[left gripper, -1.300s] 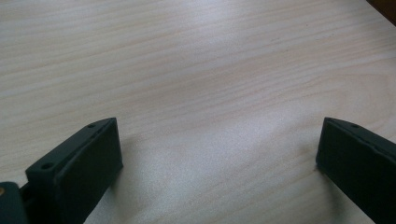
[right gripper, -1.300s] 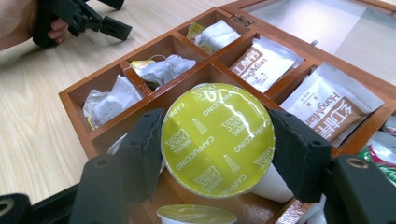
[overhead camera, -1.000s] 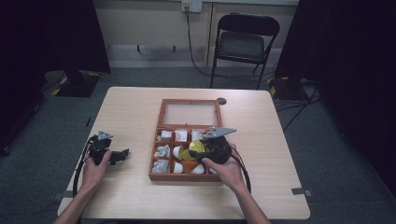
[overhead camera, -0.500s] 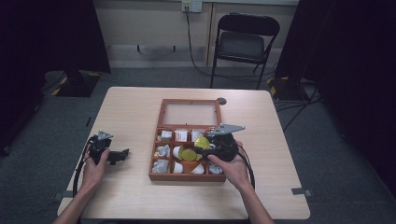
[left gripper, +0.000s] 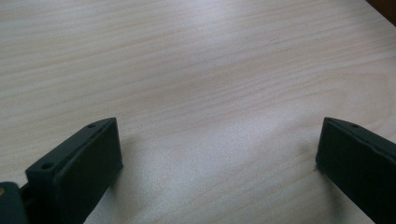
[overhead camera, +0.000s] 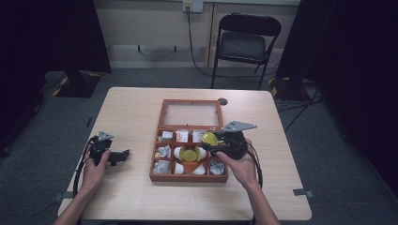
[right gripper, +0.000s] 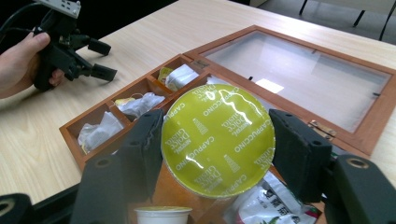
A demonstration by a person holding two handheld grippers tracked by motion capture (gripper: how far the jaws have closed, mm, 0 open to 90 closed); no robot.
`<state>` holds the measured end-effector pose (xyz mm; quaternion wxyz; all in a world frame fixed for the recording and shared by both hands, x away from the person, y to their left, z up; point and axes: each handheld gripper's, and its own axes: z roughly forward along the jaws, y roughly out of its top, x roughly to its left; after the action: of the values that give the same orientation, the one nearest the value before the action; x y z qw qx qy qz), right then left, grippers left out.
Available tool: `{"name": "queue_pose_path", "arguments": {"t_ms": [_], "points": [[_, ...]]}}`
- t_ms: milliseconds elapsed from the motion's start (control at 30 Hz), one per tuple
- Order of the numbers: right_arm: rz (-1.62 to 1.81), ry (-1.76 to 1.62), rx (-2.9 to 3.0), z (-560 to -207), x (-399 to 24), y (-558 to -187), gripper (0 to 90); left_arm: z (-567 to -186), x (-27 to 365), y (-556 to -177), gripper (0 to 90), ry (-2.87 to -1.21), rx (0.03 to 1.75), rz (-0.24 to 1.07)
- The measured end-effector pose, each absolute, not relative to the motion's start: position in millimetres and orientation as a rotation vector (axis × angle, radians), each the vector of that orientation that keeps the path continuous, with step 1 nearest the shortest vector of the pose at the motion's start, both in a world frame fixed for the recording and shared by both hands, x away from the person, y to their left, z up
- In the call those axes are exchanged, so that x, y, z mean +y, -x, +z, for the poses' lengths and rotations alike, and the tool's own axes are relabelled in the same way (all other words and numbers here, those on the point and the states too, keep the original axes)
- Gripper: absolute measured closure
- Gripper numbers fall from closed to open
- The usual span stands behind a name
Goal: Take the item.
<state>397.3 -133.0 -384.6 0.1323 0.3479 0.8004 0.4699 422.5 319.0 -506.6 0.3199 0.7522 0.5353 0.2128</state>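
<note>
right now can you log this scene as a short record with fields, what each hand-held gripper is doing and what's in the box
right hand-held gripper: shut on the coffee capsule, held above the wooden box
capsule lid: yellow-green foil, printed "cappuccino"
left hand-held gripper: open, nothing between the jaws, low over the table
wooden box: glass lid lying open and flat behind it
box contents: another yellow-lidded capsule in the middle, white capsules and small packets in the compartments
background: folding chair beyond the table

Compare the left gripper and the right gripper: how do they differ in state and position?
The left gripper stands open with nothing between its jaws, over bare table; the right gripper is shut on a yellow-lidded capsule. In the high view the left is beside the wooden box, the right above its compartments. Both are hand-held with two black jaws.
</note>
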Motion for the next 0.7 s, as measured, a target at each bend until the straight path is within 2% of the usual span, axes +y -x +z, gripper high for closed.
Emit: {"name": "queue_pose_path", "arguments": {"t_ms": [700], "points": [[1.406, -1.042, 2.218, -365, -166, -395, 38.1, -507, 319, -423, 0.0, -1.977, 1.406, 0.559]]}}
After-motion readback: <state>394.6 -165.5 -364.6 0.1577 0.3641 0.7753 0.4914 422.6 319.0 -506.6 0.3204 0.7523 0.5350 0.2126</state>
